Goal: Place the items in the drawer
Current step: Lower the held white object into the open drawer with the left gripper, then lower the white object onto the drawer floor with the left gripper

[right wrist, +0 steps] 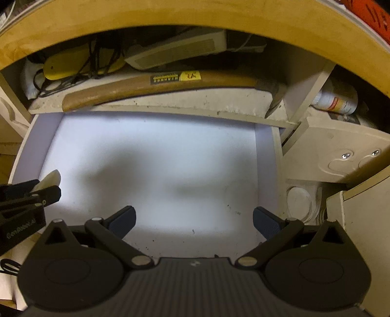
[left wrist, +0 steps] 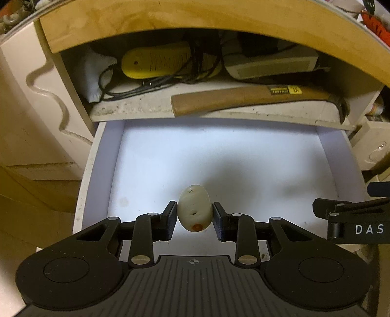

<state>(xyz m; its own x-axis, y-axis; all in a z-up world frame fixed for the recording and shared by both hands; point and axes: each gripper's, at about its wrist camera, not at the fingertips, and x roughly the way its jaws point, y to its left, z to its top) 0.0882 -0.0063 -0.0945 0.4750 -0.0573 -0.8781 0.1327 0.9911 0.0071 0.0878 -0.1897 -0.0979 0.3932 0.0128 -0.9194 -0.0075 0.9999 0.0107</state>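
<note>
A white drawer [left wrist: 97,170] is pulled open below a shelf, its floor bare and brightly lit. My left gripper [left wrist: 195,215] is shut on a cream egg-shaped object [left wrist: 193,207] with small holes and an orange spot, held over the drawer's front middle. That object [right wrist: 50,181] and the left gripper's fingers [right wrist: 46,193] show at the left edge of the right wrist view. My right gripper [right wrist: 193,219] is open and empty over the front of the drawer [right wrist: 265,156]. Its arm [left wrist: 353,219] shows at the right of the left wrist view.
The shelf above the drawer holds a wooden-handled hammer [left wrist: 243,97], a yellow device [left wrist: 156,62] with black cables, and a grey box [left wrist: 270,64]. A wooden edge [left wrist: 170,22] overhangs it. A bottle [right wrist: 336,100] lies in the right cubby.
</note>
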